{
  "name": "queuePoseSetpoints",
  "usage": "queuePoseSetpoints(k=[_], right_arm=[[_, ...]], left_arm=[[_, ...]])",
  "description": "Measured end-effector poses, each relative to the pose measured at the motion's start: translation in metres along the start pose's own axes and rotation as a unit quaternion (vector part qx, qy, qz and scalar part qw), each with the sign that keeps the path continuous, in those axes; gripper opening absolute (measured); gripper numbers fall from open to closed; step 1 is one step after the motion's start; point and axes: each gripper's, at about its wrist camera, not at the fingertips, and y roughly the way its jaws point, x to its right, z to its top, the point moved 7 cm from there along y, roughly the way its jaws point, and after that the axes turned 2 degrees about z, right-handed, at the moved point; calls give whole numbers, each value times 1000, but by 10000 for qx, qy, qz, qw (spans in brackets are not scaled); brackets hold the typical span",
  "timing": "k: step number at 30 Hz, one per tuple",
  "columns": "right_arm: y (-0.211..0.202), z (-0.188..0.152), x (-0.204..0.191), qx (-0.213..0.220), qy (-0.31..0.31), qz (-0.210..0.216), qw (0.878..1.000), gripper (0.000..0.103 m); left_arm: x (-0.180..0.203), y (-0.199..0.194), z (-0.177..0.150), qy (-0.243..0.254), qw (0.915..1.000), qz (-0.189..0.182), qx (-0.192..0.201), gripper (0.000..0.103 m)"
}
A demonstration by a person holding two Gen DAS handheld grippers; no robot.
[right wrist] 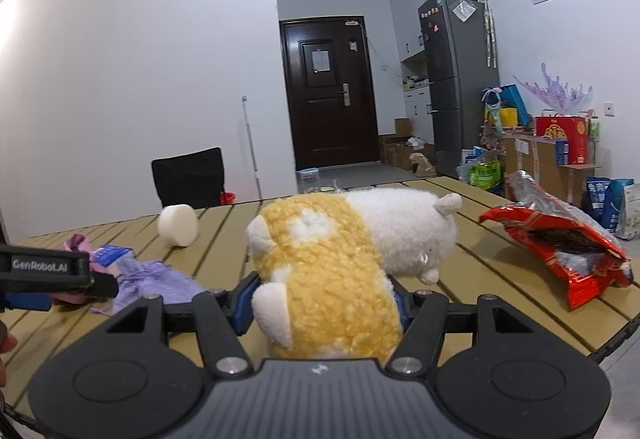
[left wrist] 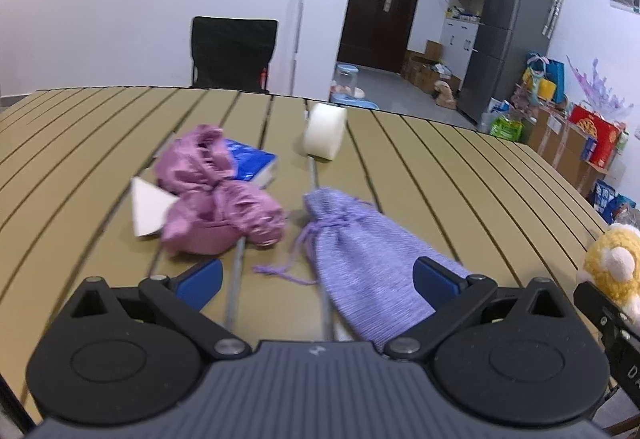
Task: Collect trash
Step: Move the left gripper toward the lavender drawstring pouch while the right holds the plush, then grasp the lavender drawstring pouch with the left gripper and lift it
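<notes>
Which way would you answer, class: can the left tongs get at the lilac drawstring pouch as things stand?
Probably yes. The left tongs stand open just above the lilac drawstring pouch, whose lower end already lies between the fingers, with nothing on top of it. The pink cloth bundle lies apart to one side.

right tool (right wrist: 324,303) clamping plush toy (right wrist: 336,259), slatted table (right wrist: 480,279)

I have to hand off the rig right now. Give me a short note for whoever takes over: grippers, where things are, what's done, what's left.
Right gripper: shut on the yellow-and-white plush toy, held over the slatted table.
Left gripper: open, empty, over the lavender drawstring pouch.
On the table: open red snack bag on the right; pink crumpled cloth, white paper triangle, blue packet and white roll on the left.
Done: none of it looks collected.
Left: no bin in view; find one, then collect snack bag and paper.
</notes>
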Motion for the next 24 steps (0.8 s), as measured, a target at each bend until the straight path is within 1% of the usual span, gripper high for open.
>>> queuePoseSetpoints(k=[3,7,12,14,18,24], right_arm=[[4,-1,6,-12,-1,-85,10000,61],[7,1,13,47,-56,-191,9998,61],[13,0,21,80,37,-243,9997,61],[15,1,24,96,68,-262,9996,61],[21,3,31,125,177,-337,9992,61],[28,3,45,131,424,-429,9981,61]], left_arm=[[10,12,3,138,9999,23,-68,103],[21,32,4,196,9993,94,-317,103],[28,58,11,-48,9978,42,-661,103],[31,66,15,-35,9974,126,-709,103],[41,78,16,220,9963,352,-751,103],[55,83,10,660,9940,540,-682,102]])
